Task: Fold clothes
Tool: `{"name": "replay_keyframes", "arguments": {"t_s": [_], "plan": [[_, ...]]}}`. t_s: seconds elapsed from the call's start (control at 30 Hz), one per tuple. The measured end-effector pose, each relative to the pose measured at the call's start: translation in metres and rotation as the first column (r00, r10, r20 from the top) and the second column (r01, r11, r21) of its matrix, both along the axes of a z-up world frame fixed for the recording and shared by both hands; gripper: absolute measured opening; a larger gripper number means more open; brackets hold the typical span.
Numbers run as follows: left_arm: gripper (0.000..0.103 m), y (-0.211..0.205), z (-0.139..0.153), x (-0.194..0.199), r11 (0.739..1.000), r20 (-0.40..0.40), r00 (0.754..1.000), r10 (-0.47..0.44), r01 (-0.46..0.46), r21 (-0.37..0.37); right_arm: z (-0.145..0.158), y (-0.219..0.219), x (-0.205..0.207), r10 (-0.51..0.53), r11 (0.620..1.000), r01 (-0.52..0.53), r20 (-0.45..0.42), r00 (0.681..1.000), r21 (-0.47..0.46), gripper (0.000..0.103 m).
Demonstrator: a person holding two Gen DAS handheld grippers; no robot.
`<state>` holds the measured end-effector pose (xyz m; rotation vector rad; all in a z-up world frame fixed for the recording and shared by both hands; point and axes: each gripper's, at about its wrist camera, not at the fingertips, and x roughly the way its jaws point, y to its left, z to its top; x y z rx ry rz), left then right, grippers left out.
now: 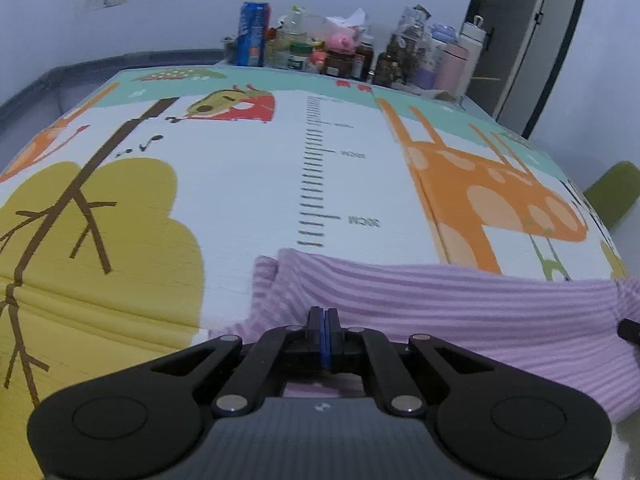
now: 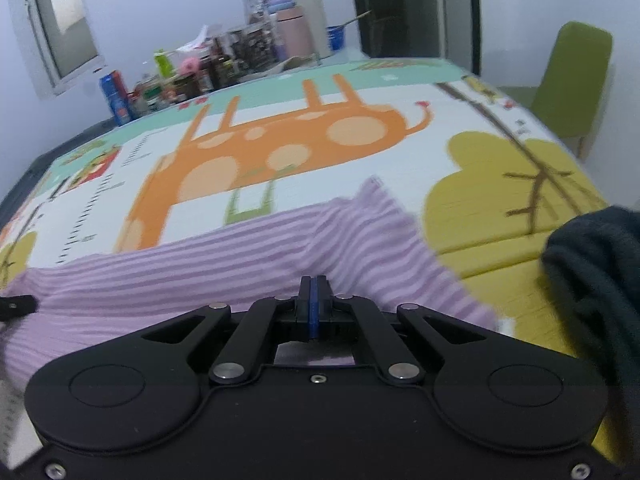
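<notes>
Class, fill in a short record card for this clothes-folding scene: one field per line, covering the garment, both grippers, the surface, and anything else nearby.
garment: purple striped garment, lying across the near part of the mat
left gripper: left gripper, jaws closed over the garment's near edge; whether cloth is pinched cannot be told
right gripper: right gripper, jaws closed, over the same garment
surface: cartoon play mat with giraffe and tree prints
other clothing: dark garment to the right, on the mat
background: bottles and jars at the far edge; green chair
</notes>
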<state>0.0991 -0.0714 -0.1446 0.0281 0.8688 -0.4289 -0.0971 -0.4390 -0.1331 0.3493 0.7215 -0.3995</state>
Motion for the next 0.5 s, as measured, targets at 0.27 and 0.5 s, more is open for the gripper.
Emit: {"name": "replay_keyframes", "arguments": {"t_s": [0.27, 0.5], "plan": [[0.003, 0.008, 0.010, 0.009, 0.999, 0.007, 0.999, 0.053, -0.053, 0.009, 0.006, -0.031, -0.003, -0.087, 0.996, 0.087, -0.019, 0.996, 0.000, 0.000], [0.005, 0.003, 0.035, 0.012, 0.997, 0.035, 0.996, 0.077, -0.077, -0.001, 0.035, -0.032, 0.000, -0.118, 0.992, 0.119, 0.023, 0.993, -0.046, 0.002]]}}
